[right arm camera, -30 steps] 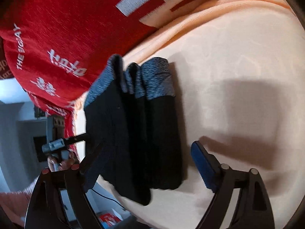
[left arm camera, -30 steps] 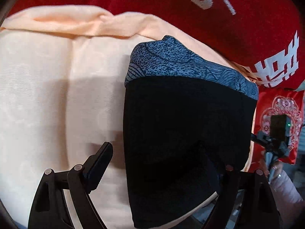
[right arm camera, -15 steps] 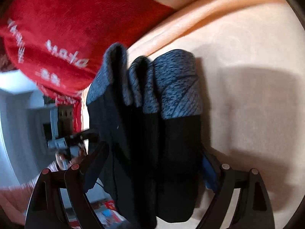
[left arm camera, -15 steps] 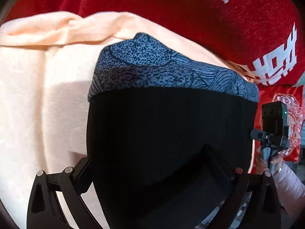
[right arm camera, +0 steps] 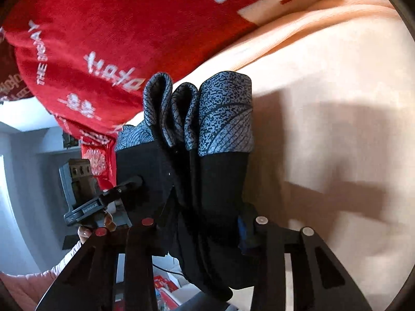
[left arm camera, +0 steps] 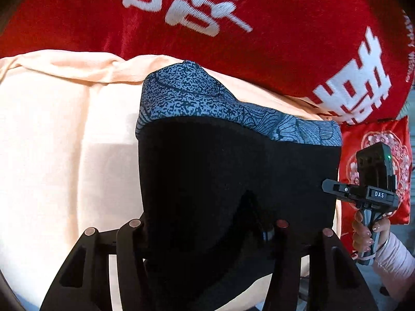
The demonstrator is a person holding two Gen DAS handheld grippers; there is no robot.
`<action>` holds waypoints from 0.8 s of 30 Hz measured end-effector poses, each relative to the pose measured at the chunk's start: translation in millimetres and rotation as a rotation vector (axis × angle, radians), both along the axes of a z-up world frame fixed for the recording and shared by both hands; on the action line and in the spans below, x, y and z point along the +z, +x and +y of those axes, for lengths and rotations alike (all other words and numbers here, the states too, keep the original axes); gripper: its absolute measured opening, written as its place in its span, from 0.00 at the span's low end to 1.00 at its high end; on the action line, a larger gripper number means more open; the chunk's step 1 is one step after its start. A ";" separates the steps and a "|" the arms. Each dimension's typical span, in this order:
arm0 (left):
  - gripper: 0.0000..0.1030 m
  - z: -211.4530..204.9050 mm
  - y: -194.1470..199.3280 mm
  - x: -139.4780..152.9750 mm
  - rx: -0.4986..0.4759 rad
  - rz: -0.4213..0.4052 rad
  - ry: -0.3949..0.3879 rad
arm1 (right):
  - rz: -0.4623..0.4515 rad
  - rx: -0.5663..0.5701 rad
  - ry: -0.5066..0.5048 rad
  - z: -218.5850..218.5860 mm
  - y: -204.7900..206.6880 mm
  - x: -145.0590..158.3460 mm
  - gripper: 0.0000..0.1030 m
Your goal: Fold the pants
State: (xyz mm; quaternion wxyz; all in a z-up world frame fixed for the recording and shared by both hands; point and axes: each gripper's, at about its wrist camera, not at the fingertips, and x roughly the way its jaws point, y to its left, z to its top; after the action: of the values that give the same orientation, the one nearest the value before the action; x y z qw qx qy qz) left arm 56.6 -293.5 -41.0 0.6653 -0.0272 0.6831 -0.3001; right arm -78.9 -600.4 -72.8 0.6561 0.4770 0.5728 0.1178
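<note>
The folded black pants (left arm camera: 233, 181) with a blue-grey speckled waistband (left arm camera: 197, 98) lie on the peach bed sheet (left arm camera: 52, 142). My left gripper (left arm camera: 205, 223) is shut on the near edge of the black fabric, which hides its fingertips. In the right wrist view the pants (right arm camera: 215, 181) show several stacked folds with the waistband (right arm camera: 223, 114) at the far end. My right gripper (right arm camera: 202, 220) is shut on the pants' near end. Each gripper shows in the other's view, at the pants' side: the right one (left arm camera: 363, 194) and the left one (right arm camera: 103, 202).
A red blanket with white characters (left arm camera: 233, 20) lies along the far side of the sheet. A red patterned cushion (left arm camera: 376, 155) stands past the bed's edge at right. The floor and grey furniture (right arm camera: 31, 168) show beyond the bed edge.
Both grippers moved in over the folded pants and closed on the near edges. One second ago both were open with the pants between or beside the fingers.
</note>
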 end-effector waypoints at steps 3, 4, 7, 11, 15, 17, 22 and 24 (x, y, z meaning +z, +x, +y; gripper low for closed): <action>0.55 11.4 -15.5 14.1 0.006 0.001 -0.002 | -0.005 -0.009 0.021 11.6 -15.1 12.5 0.39; 0.55 13.9 -19.0 16.3 0.007 0.004 -0.002 | -0.003 -0.012 0.026 18.7 -22.3 16.5 0.39; 0.55 24.5 -32.5 21.1 0.002 0.013 0.009 | 0.001 -0.019 0.032 35.9 -39.5 21.0 0.39; 0.55 53.8 -46.6 18.4 0.011 0.042 0.023 | 0.015 -0.046 0.054 60.2 -64.3 16.2 0.39; 0.56 75.3 -59.9 11.7 -0.006 0.035 0.036 | 0.025 -0.056 0.040 81.3 -80.5 8.6 0.39; 0.56 82.6 -64.9 0.4 -0.013 0.029 0.044 | 0.032 -0.040 0.001 92.5 -82.5 0.7 0.39; 0.78 103.4 -67.0 -34.7 0.040 0.026 0.070 | 0.083 -0.082 -0.044 95.6 -89.2 -28.9 0.50; 0.86 106.7 -64.5 -40.2 0.060 0.037 0.061 | 0.097 -0.098 -0.059 95.3 -91.0 -34.2 0.58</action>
State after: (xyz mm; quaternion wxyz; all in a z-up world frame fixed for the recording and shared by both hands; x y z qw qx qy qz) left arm -7.9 -186.7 -81.2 0.6619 -0.0327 0.7028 -0.2585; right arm -169.8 -505.1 -107.0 0.6461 0.4904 0.5831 0.0453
